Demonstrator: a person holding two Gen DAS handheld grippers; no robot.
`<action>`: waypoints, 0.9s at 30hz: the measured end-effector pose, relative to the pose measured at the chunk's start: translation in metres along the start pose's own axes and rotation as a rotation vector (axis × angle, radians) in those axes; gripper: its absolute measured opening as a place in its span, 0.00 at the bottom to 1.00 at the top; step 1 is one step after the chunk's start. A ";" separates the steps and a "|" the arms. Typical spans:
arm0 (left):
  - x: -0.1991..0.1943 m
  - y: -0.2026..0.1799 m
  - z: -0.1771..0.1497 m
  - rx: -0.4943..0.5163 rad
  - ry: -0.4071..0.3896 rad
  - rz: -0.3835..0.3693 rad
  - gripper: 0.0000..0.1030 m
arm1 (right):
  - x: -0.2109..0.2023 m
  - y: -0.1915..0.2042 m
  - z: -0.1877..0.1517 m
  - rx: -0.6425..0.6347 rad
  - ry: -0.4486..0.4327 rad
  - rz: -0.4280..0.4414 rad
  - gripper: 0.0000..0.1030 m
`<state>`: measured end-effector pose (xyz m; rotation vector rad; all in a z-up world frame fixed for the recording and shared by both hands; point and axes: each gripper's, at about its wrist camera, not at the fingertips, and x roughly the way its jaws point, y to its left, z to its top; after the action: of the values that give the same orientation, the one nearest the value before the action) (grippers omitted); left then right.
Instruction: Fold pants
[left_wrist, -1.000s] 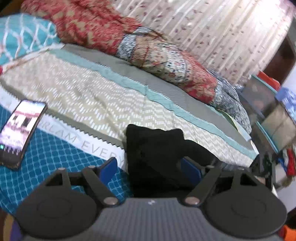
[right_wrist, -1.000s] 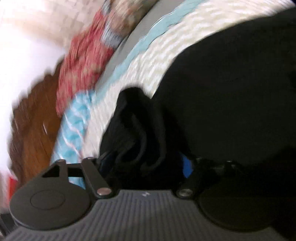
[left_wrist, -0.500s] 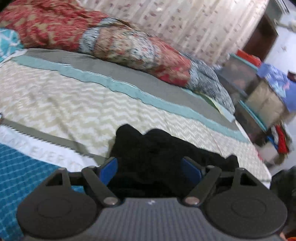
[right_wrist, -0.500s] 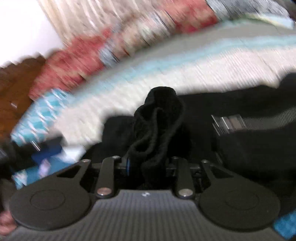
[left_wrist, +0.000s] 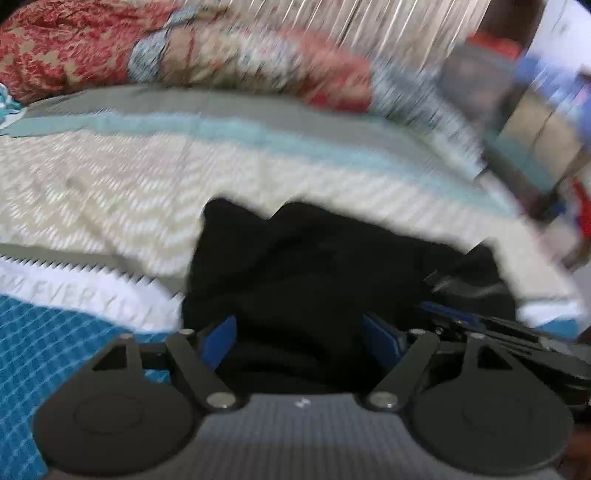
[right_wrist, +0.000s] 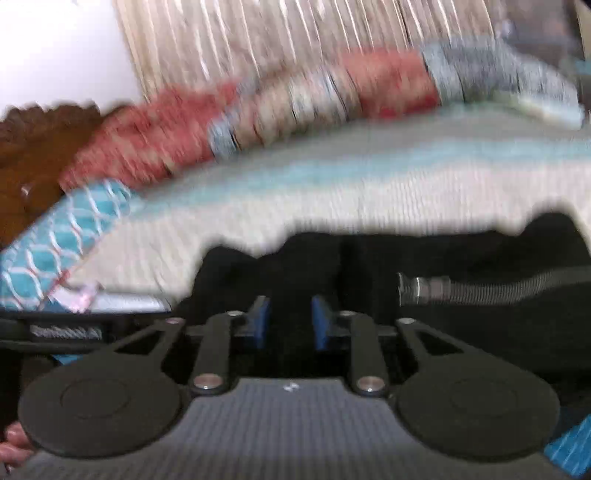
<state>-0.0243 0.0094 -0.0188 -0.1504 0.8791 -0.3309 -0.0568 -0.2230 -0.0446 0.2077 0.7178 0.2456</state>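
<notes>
**Two tongs over the black pants, one fold just laid down**

Two tongs now sit low over the black pants (left_wrist: 325, 280), which lie bunched on the bed (left_wrist: 110, 192), on its cream zigzag band just past the teal checked part; half a second ago the right tongs (right_wrist: 287, 323) held a roll of dark cloth standing up between their pads, and a second ago that cloth hung draped in front of them; now the roll no longer rises above them and the pants lie flat ahead, so the carried end seems to have been laid over the rest. Right tongs: pads drawn near together with dark cloth in the narrow gap, though blur leaves it unclear whether they still pinch it or have just let go. Left tongs (left_wrist: 301, 338): spread wide as before, straddling the near edge of the pants, gripping nothing. The phone seen a second ago has left the left view; the grey belt strap (right_wrist: 480, 286) lies across the cloth at the right. By my judgement one fold is done; smoothing or a second fold remains.
</notes>
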 end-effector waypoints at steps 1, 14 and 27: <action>0.011 -0.001 -0.002 0.014 0.048 0.048 0.74 | 0.012 -0.007 -0.003 0.022 0.035 -0.004 0.26; -0.021 -0.037 0.022 0.057 -0.072 -0.060 0.76 | -0.089 -0.137 0.011 0.347 -0.310 -0.147 0.46; 0.078 -0.090 0.007 0.206 0.129 0.065 0.85 | -0.081 -0.200 -0.041 0.699 -0.243 -0.103 0.65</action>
<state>0.0072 -0.1024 -0.0479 0.0909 0.9696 -0.3716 -0.1125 -0.4329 -0.0784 0.8485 0.5476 -0.1386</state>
